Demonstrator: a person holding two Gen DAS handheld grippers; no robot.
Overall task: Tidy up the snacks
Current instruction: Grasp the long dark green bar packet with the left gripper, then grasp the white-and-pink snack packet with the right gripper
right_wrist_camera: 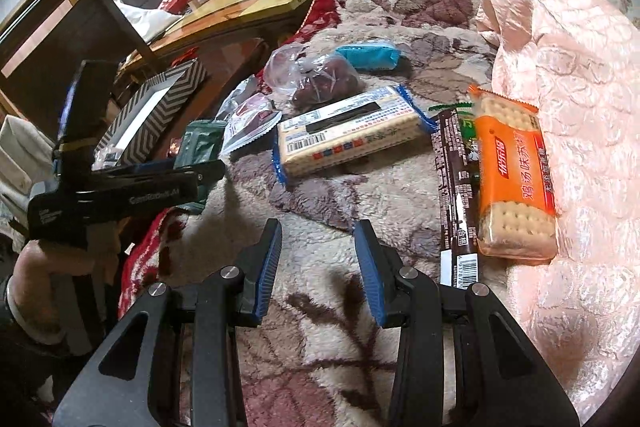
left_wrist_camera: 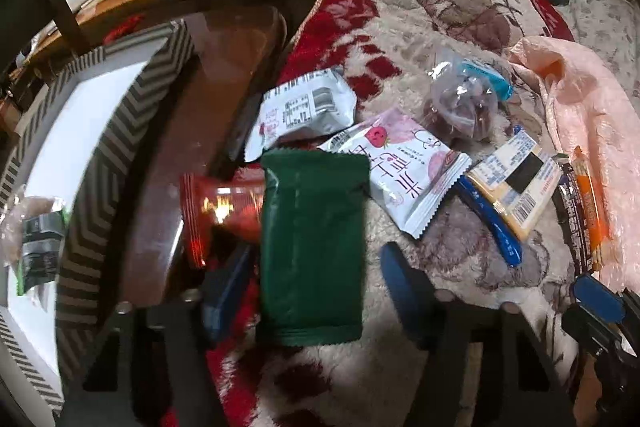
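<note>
Lying lengthwise on the floral blanket (left_wrist_camera: 460,267), the green packet (left_wrist_camera: 312,247) sits between the left gripper (left_wrist_camera: 312,279)'s parted fingers, pads not pressing it; right gripper (right_wrist_camera: 318,267) hangs half-open, empty

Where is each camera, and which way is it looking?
Left wrist: on the left gripper, looking down at a dark green foil packet between its blue fingers; the right gripper peeks in.
Right wrist: on the right gripper, facing the fluffy flowered blanket; left gripper and a hand show.
Shared: green packet, zigzag-striped box, blue-edged cracker pack.
</note>
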